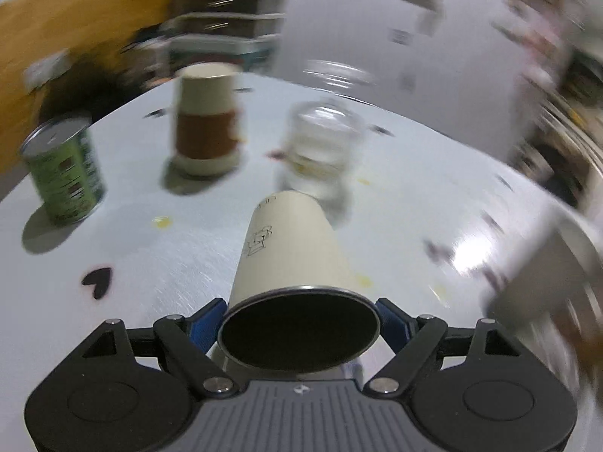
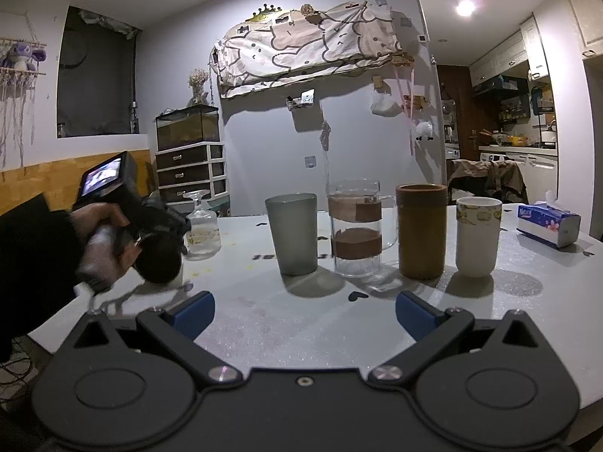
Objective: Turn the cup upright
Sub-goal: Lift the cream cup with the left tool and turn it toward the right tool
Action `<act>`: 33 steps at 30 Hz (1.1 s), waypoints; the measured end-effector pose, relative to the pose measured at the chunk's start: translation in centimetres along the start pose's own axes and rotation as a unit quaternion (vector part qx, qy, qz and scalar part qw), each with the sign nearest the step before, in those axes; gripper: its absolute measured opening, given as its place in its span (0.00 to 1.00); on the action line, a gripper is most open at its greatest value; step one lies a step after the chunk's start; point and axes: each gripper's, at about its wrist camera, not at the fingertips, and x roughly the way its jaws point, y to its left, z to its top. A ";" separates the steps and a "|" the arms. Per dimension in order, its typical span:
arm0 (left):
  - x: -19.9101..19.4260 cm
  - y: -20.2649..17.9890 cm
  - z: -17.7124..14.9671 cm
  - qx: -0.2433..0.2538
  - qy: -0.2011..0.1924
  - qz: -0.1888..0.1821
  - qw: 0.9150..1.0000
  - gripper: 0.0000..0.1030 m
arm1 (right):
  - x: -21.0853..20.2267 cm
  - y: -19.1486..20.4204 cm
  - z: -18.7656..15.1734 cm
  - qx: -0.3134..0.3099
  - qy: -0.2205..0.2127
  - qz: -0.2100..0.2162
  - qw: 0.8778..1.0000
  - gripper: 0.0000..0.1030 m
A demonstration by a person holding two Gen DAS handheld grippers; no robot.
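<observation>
My left gripper is shut on a cream cup with a dark inside. It grips the cup near the rim, the open mouth facing the camera and the base pointing away over the white table. In the right wrist view the left gripper is at the left edge of the table, held by a hand, with the cup tilted at the table surface. My right gripper is open and empty, above the near part of the table.
Left wrist view, blurred: a green can, an upside-down paper cup with a brown sleeve, an upside-down glass. Right wrist view: a grey tumbler, a glass mug, a brown cup, a white cup, a tissue box.
</observation>
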 end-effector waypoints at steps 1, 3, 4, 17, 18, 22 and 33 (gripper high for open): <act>-0.8 -0.6 -0.5 0.023 -0.002 -0.012 1.000 0.82 | 0.0 0.0 0.1 0.001 -0.001 -0.001 1.000 1.00; -2.9 -2.1 -2.5 0.081 -0.011 -0.042 0.996 0.82 | 0.1 -0.1 0.2 0.002 -0.004 -0.003 1.000 1.00; -3.7 -3.0 -3.4 0.107 -0.013 -0.055 0.993 0.82 | 0.1 -0.2 0.3 0.003 -0.005 -0.004 1.000 1.00; -9.8 -8.3 -14.6 0.325 -0.010 -0.193 0.926 0.82 | 0.6 -1.9 1.8 0.041 -0.011 -0.016 0.999 1.00; -10.0 -8.4 -14.9 0.331 -0.020 -0.193 0.924 0.82 | 1.1 -2.1 2.1 0.048 -0.007 -0.015 0.999 1.00; -9.9 -8.3 -15.2 0.332 -0.033 -0.193 0.923 0.85 | 4.1 -2.4 3.5 0.063 0.023 0.007 0.998 1.00; -10.1 -4.9 -15.6 0.315 -0.056 -0.189 0.928 0.94 | 16.9 0.2 2.9 0.107 0.184 0.060 0.975 1.00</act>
